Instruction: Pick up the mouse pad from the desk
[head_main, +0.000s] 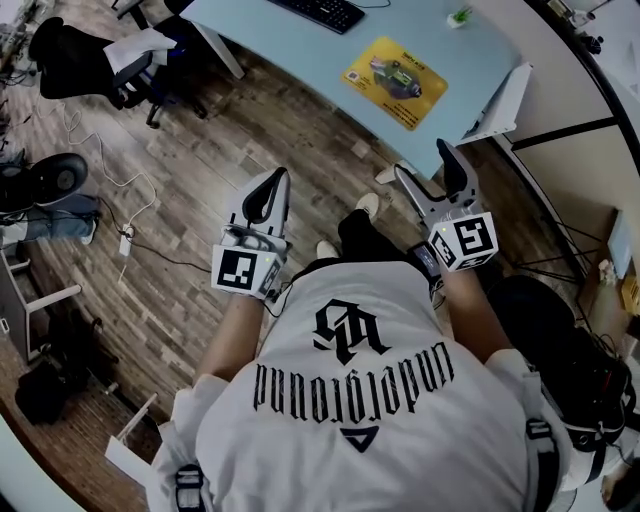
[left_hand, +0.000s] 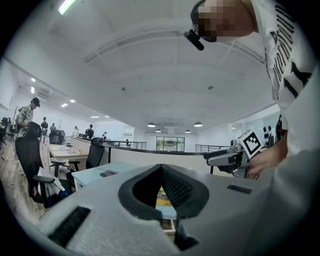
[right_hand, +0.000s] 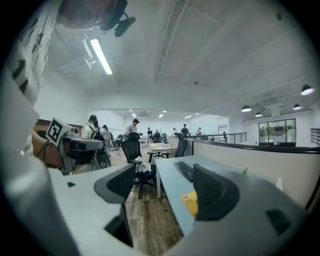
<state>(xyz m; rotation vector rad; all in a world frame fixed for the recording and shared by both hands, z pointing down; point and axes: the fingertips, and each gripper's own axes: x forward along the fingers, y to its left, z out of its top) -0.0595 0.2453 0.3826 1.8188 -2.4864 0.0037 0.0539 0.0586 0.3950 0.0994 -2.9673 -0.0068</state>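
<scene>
Head view puts the yellow mouse pad (head_main: 396, 80) flat on the light-blue worktop (head_main: 290, 45), close to the worktop's near edge and toward its right end, with a black keyboard (head_main: 320, 12) farther back on the same worktop. You are standing on the wood floor (head_main: 300, 130), back from the worktop, with both tools held at your waist and well short of its edge. Your left hand-held gripper (head_main: 265, 200) has its jaws drawn together at the tips with nothing between them. Your right hand-held gripper (head_main: 428, 165) is spread wide and empty, and its own view looks along the worktop's near edge, with a corner of the pad showing beside one jaw. The pickup has not begun, so the step in hand is the approach. The right tool looks the better choice, since it is already spread and is on the pad's end of the worktop. A thin, flat pad likely gives little to pinch from above, so come in low at the worktop's near edge. Work one jaw under the pad's rim, close across its thickness, and only then lift, staying off the keyboard.
</scene>
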